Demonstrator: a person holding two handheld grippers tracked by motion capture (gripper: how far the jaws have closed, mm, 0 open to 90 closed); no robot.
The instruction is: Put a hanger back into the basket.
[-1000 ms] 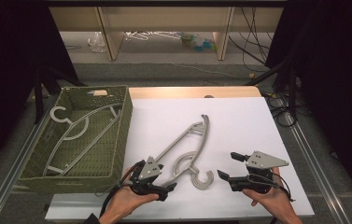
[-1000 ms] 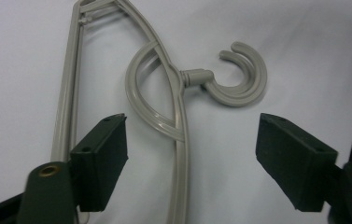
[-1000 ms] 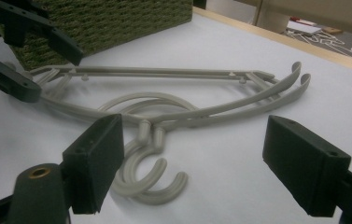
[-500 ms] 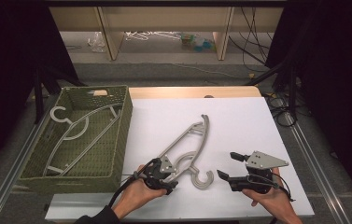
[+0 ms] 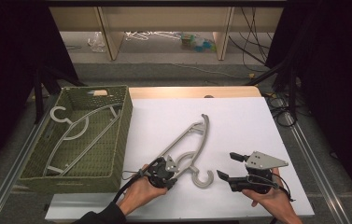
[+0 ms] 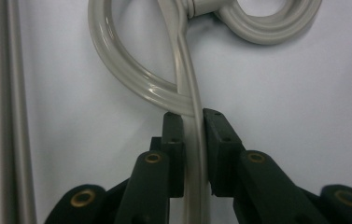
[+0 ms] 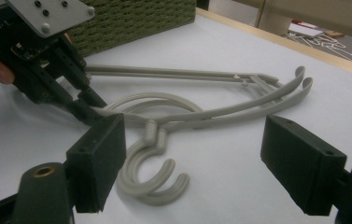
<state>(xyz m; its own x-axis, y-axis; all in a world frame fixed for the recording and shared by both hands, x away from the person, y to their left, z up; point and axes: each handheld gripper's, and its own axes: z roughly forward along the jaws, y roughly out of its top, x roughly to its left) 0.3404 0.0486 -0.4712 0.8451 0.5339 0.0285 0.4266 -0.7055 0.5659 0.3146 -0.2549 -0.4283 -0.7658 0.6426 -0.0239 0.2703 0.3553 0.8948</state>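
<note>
- High view: two grey hangers lie stacked on the white counter, hooks toward me, just right of the green basket, which already has a hanger in it.
- Left gripper view: my left gripper has just been closing, and its fingers now pinch one thin arm of the hangers close to where the curved loop meets it.
- Right gripper view: my right gripper hovers near the hooks with its fingers spread wide, holding nothing.
- I judge the step to be lifting a hanger toward the basket. I can't tell whether one arm or both sit in the pinch, so I'd raise slowly and watch whether the pair separates.
- A grip this far off-centre will let the long end droop; I'd bring the right gripper in to steady the hook.
- I'd clear the basket wall before lowering it flat.
</note>
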